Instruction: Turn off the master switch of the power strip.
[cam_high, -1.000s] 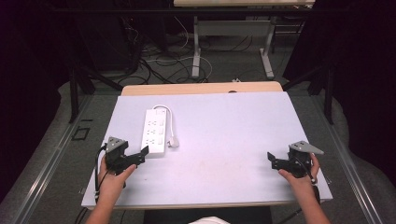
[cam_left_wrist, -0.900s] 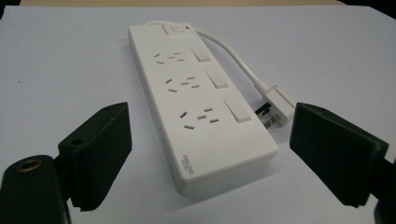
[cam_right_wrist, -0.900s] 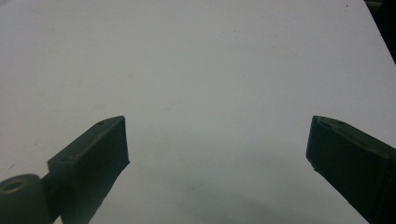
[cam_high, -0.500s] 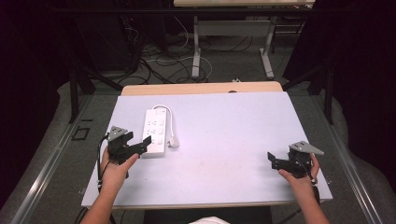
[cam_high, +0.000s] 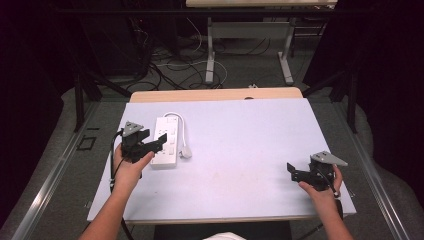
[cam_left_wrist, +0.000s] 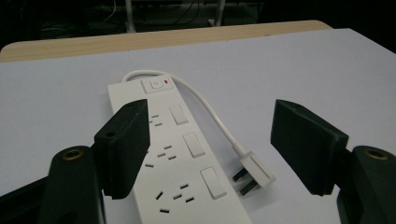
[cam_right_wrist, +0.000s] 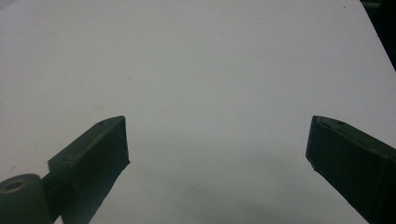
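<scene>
The left gripper (cam_high: 156, 143) hovers just over the near left edge of the white power strip (cam_high: 166, 141), its jaws spread but just now narrowing, nothing between them. The strip's long axis runs away from the person on the table (cam_high: 240, 150), its plug (cam_left_wrist: 252, 170) lying just right. The right gripper (cam_high: 292, 171), well apart, is spread wide and empty.

hand-held gripper (cam_right_wrist: 217, 144) spread, bare table (cam_right_wrist: 201, 60)

on the table (cam_high: 240, 150) the only obstacles are the white power strip (cam_high: 167, 142) near the left edge and, just at its right side, its cable (cam_high: 179, 125) and plug (cam_high: 185, 152). the left gripper (cam_high: 155, 145) hovers over the strip with jaws apart and nothing between them. from the plug to the right gripper (cam_high: 295, 172), the middle and right of the surface are bare.
</scene>
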